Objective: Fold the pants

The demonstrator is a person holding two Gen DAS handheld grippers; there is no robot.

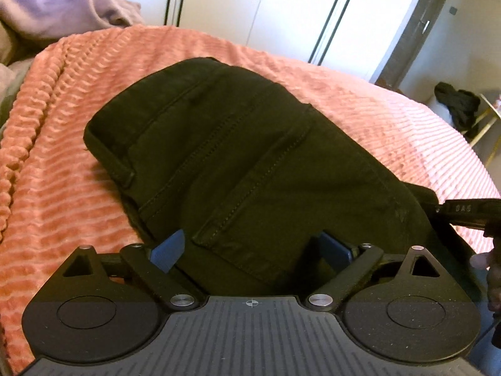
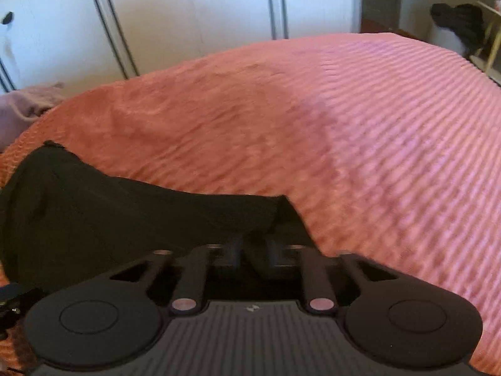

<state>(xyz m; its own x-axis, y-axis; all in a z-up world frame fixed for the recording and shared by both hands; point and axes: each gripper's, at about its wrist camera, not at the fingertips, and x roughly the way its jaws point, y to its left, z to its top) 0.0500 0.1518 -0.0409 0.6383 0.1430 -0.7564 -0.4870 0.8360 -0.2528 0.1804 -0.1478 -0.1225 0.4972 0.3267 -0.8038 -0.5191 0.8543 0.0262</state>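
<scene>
The pants (image 1: 238, 156) lie as a dark, already folded bundle on the pink ribbed bedspread (image 1: 62, 163) of the bed, toward its near edge and well clear of the far edge by the white wardrobe doors (image 1: 250, 9). In the left wrist view the long axis of the bundle runs diagonally, from the near edge up and left toward the far left corner; the waistband end with its belt loop points to that far corner, and the stitched pocket seams run roughly along the same axis. The left hand-held gripper (image 1: 250, 250) stands wide, its blue pads either side of the near fold without pressing it, probably positioned to steady or release the stack. The right hand-held gripper (image 2: 253, 250) is drawn narrow at the right-hand corner of the bundle; whether fabric is pinched between its pads cannot be determined, as the view is blurred and dark there. A lilac blanket (image 1: 62, 9) lies at the far left corner.
</scene>
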